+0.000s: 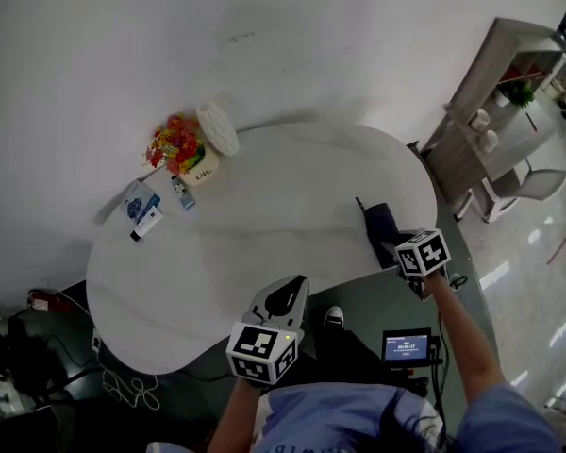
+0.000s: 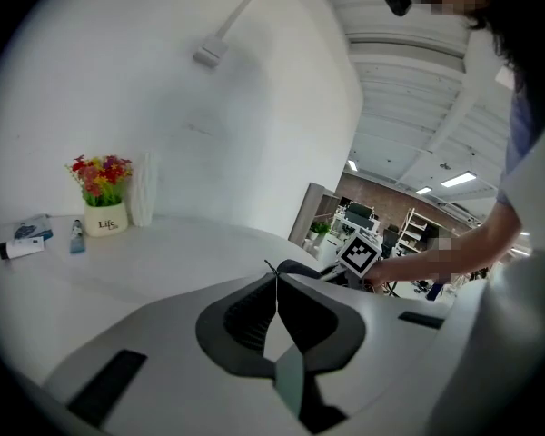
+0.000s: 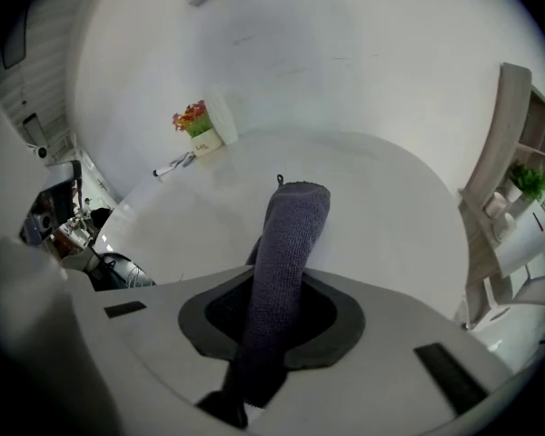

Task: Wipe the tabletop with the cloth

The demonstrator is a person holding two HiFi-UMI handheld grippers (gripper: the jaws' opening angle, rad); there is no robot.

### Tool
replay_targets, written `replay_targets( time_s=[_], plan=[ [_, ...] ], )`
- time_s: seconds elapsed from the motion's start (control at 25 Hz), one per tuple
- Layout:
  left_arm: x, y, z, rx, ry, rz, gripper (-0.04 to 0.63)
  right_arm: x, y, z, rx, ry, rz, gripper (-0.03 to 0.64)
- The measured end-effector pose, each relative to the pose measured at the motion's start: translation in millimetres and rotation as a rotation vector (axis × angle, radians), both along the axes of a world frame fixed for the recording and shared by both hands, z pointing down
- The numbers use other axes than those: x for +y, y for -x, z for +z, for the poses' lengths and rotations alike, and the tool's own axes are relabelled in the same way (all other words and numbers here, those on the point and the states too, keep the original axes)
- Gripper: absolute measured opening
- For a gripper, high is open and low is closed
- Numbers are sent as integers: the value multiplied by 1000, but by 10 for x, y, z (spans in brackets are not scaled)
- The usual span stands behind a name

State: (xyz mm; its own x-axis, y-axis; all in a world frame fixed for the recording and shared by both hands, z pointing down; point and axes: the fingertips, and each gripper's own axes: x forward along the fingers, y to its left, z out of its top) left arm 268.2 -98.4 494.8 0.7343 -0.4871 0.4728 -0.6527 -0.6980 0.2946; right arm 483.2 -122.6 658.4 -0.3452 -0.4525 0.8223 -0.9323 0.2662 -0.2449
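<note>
A dark grey cloth (image 1: 381, 226) lies at the right edge of the white rounded tabletop (image 1: 264, 215). My right gripper (image 1: 394, 247) is shut on its near end. In the right gripper view the cloth (image 3: 289, 243) runs out from between the jaws as a rolled strip over the tabletop (image 3: 391, 216). My left gripper (image 1: 289, 294) hovers at the table's front edge, left of the cloth. Its jaws are shut with nothing between them. In the left gripper view my left gripper (image 2: 275, 282) points across the tabletop (image 2: 154, 252) toward the right gripper (image 2: 350, 263).
At the table's far left stand a flower pot (image 1: 191, 157) and a white ribbed object (image 1: 217, 127), with two tubes (image 1: 147, 217) and a packet beside them. A shelf unit (image 1: 491, 111) and a chair (image 1: 536, 185) stand to the right. Cables (image 1: 123, 385) lie on the floor.
</note>
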Motion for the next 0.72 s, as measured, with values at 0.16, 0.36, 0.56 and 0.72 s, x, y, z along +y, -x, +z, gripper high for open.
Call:
replay_targets(
  time_s=[0.16, 0.36, 0.56, 0.72],
  plan=[
    [62, -271, 12, -2, 3, 44, 17, 85, -542, -10, 22, -11, 74, 71],
    [56, -376, 4, -12, 3, 48, 16, 211, -1074, 16, 22, -11, 165, 71],
    [9, -268, 41, -31, 7, 6, 17, 289, -1416, 45, 33, -10, 225, 71],
    [-1, -142, 46, -43, 12, -36, 17, 325, -1495, -21, 29, -24, 273, 71]
  ],
)
